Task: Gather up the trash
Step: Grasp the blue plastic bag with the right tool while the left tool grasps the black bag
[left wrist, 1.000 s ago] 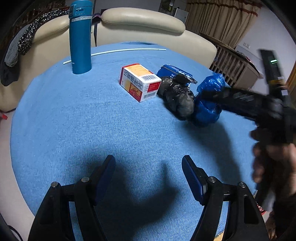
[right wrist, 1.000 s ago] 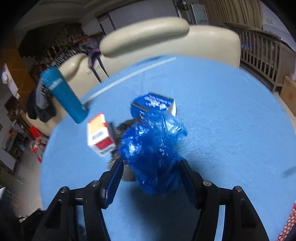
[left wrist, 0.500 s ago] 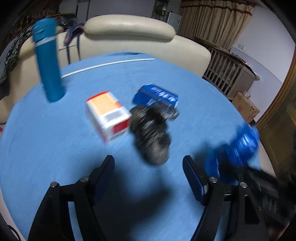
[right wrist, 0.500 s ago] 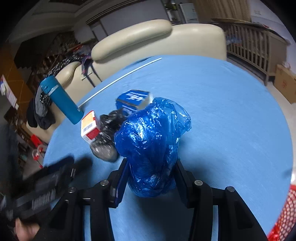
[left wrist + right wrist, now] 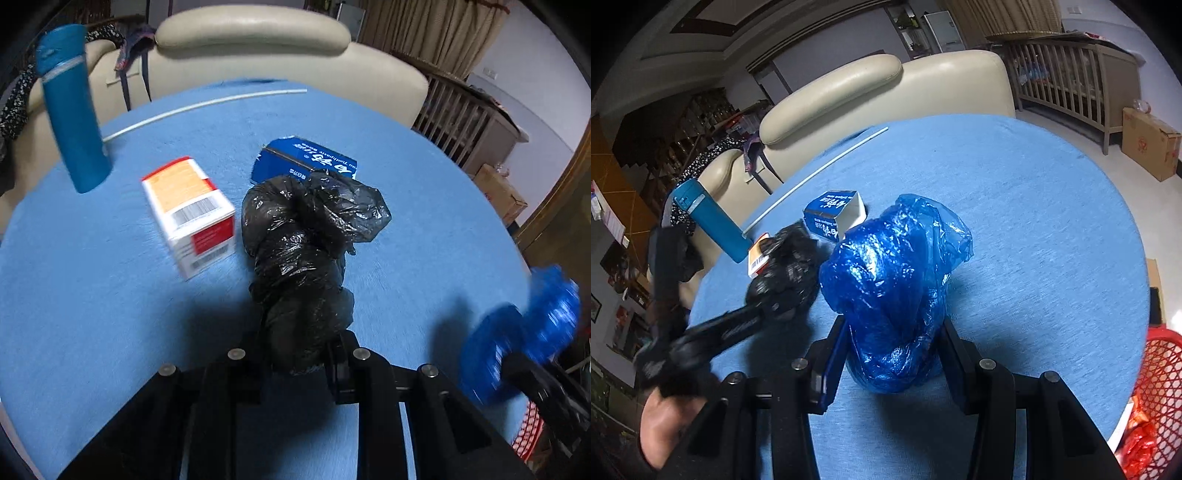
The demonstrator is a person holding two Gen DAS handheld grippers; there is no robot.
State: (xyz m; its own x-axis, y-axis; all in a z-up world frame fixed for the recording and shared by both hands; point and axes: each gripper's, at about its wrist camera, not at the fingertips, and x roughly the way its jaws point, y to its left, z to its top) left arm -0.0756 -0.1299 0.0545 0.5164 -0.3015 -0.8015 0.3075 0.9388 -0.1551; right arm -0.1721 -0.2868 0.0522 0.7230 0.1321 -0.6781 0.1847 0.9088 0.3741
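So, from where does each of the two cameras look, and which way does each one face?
Left wrist: on the left claw, looking down at the table; its jaws are closing on the black bag.
Right wrist: on the right claw, shut on the blue bag; a hand shows.
Shared: both bags, blue carton, teal flask.

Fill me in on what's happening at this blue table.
A person is clearing trash with a two-finger tool in each hand. The left tool is closing on a crumpled black bag. The right tool grips a blue plastic bag. A red basket waits at the table's edge; two boxes remain.
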